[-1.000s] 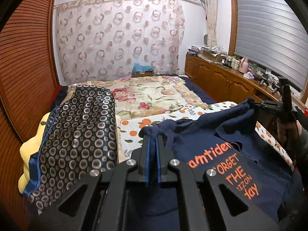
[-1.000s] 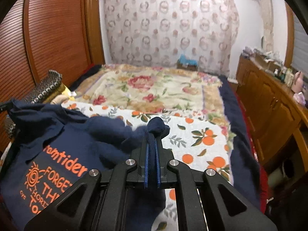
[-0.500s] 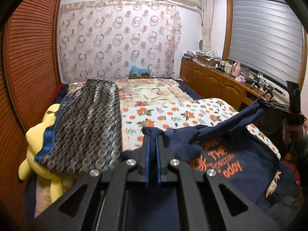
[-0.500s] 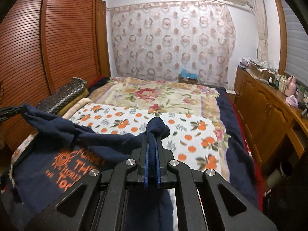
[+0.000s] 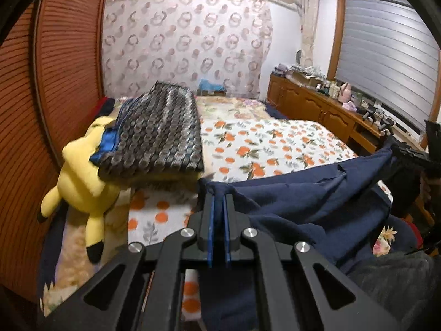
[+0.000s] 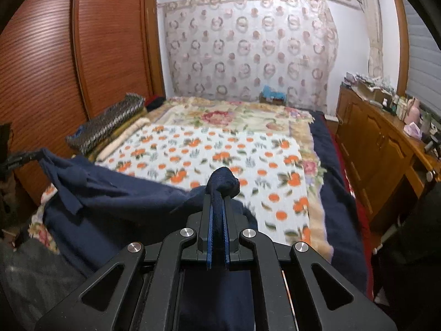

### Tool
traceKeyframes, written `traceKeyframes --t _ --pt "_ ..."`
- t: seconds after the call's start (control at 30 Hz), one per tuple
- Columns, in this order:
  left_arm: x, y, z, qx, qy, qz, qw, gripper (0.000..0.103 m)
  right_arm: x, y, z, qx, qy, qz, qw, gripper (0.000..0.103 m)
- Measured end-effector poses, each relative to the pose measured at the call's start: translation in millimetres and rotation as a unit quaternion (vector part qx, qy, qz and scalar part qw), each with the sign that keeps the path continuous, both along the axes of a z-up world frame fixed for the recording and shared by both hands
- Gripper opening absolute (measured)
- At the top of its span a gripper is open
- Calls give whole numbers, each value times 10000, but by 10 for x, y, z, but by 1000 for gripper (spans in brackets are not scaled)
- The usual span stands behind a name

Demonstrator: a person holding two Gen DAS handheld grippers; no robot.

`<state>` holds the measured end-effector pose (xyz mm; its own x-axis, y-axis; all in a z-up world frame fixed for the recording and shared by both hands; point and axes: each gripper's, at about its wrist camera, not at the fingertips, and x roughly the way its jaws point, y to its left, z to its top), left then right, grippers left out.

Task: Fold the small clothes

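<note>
A navy blue T-shirt (image 5: 297,201) hangs stretched between my two grippers above the near end of the bed. My left gripper (image 5: 217,197) is shut on one bunched corner of it. My right gripper (image 6: 217,197) is shut on the other corner (image 6: 223,182), which bulges past the fingertips. The shirt's body (image 6: 115,201) sags to the lower left in the right wrist view. The orange print is hidden now. The right gripper also shows far right in the left wrist view (image 5: 413,155).
The bed carries an orange-print sheet (image 6: 220,151) and a floral blanket (image 6: 234,115). A folded patterned quilt (image 5: 162,132) and a yellow plush toy (image 5: 80,176) lie at its left side. Wooden sliding doors (image 6: 104,49) stand left, a cluttered wooden sideboard (image 6: 386,138) right.
Both grippers have lifted and pulled back toward the foot of the bed with the shirt. The shirt now hangs stretched and its orange lettering has gone out of sight.
</note>
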<state>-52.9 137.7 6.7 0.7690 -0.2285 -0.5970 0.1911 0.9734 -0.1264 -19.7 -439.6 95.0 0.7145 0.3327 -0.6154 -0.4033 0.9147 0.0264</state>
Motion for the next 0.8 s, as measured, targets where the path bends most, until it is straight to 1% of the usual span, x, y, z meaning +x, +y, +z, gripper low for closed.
traceKeyframes --t 0.1,0.17,0.27,0.33,0.4,0.53,0.57,0.6,0.67,0.73,0.8 --pt "10 50 -107 -32 170 -5 9999 4 -54 -40 -218 -68 351 -38 9994 3" --pt "35 81 -164 -121 277 -53 9995 4 -66 -42 -428 -213 635 -53 9977 3" --pt "75 94 -210 -129 417 -30 9990 4 -45 -70 -669 -337 914 -109 9952 3" --pt "88 95 -202 -91 410 -44 9991 5 -50 -76 -758 -372 999 -119 9942 3" --pt "101 79 -188 -3 414 -39 9991 10 -53 -96 -778 -376 1019 -116 9940 3" --pt "79 125 -87 13 264 -60 9996 14 -70 -108 -771 -417 1017 -79 9939 5" --pt "80 146 -54 -26 216 -38 9998 22 -73 -112 -761 -456 1025 -91 9936 6" --pt "88 166 -20 -50 163 -10 9999 32 -68 -112 -745 -466 1021 -91 9936 6" --pt "152 170 1 44 173 28 9998 38 -82 -121 -693 -429 985 -73 9942 7" --pt "247 157 -18 93 224 -35 9997 38 -87 -126 -642 -430 931 -80 9947 10" --pt "405 144 -90 51 369 -134 9992 38 -78 -133 -575 -437 820 -99 9956 23"
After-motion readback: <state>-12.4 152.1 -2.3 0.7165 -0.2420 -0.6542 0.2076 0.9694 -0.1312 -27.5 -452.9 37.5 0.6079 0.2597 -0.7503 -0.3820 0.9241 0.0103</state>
